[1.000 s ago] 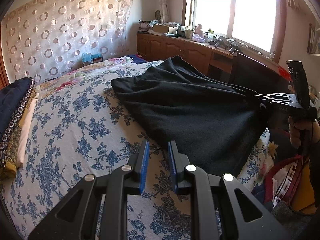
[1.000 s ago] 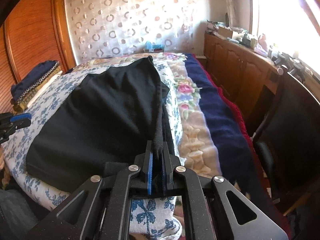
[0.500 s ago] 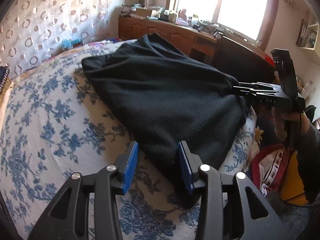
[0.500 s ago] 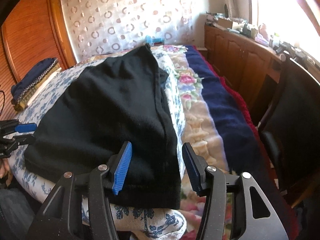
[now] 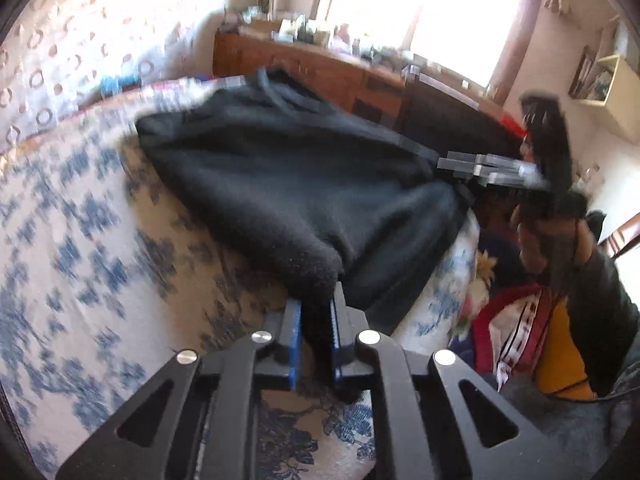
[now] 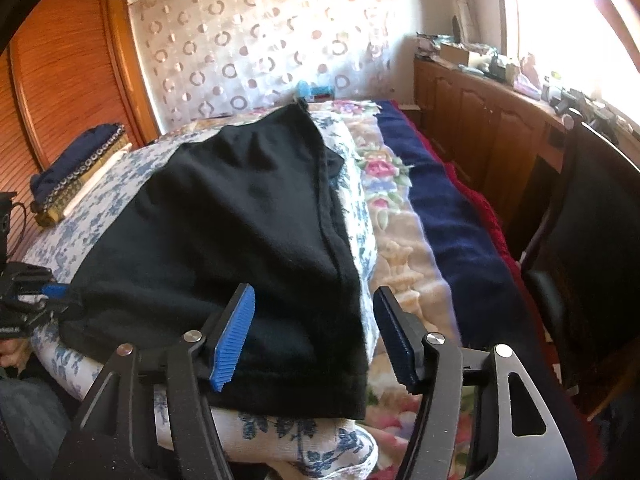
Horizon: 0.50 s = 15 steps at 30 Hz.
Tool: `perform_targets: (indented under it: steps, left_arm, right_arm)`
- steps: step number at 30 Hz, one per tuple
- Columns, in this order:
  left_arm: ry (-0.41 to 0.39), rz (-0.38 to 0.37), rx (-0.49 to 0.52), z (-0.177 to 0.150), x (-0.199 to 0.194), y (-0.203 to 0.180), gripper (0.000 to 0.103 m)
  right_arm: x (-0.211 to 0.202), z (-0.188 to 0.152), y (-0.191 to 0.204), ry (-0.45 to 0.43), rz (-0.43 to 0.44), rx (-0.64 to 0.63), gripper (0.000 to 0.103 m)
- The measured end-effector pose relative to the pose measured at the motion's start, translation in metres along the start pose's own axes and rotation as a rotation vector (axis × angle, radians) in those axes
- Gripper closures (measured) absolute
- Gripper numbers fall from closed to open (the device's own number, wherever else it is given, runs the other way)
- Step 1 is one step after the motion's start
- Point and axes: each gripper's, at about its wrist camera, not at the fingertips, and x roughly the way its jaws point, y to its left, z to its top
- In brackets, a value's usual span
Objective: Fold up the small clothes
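A black garment (image 5: 288, 184) lies spread on the blue-flowered bed (image 5: 72, 248); it also shows in the right wrist view (image 6: 240, 224). My left gripper (image 5: 314, 316) is shut on the garment's near left corner, which bunches up between the blue pads. My right gripper (image 6: 316, 320) is open, its blue pads (image 6: 234, 332) on either side of the garment's near right corner, just above the hem. The right gripper shows in the left wrist view (image 5: 492, 168) at the cloth's far edge.
A stack of folded clothes (image 6: 76, 172) lies at the bed's far left. A navy blanket (image 6: 452, 216) runs along the bed's right side. A wooden cabinet (image 6: 488, 128) and a dark chair (image 6: 592, 240) stand to the right. A red bag (image 5: 516, 332) sits on the floor.
My right gripper let go of the garment's corner and opened wide. My left gripper opened, moved onto the near left corner and shut on it, lifting it slightly.
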Motion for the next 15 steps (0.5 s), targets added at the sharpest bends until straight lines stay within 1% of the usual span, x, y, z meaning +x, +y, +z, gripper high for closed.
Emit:
perform_targets:
  steps: [3,5,7,10,13,15]
  left_arm:
    - [-0.097,0.008,-0.023,0.013,-0.033,0.007,0.097]
    - [-0.131,0.023,-0.027,0.017,-0.05,0.013,0.097]
    - [-0.13,0.053,-0.031,0.016,-0.055,0.02,0.097]
    - [-0.103,0.052,-0.05,0.011,-0.047,0.026,0.097]
    - [-0.084,0.059,-0.049,0.004,-0.04,0.026,0.097]
    - [-0.072,0.067,-0.046,0.002,-0.035,0.024,0.096]
  right_arm:
    - [-0.001,0.001,0.003,-0.002,0.001,-0.009,0.039]
    - [-0.002,0.001,0.004,-0.003,0.006,-0.008,0.039]
    - [-0.001,0.0,0.006,0.0,0.017,-0.004,0.039]
    - [0.004,-0.004,0.009,0.024,0.036,0.003,0.038]
    - [0.014,-0.011,0.014,0.061,0.046,0.006,0.038]
    - [0.015,-0.014,0.016,0.059,0.043,0.007,0.037]
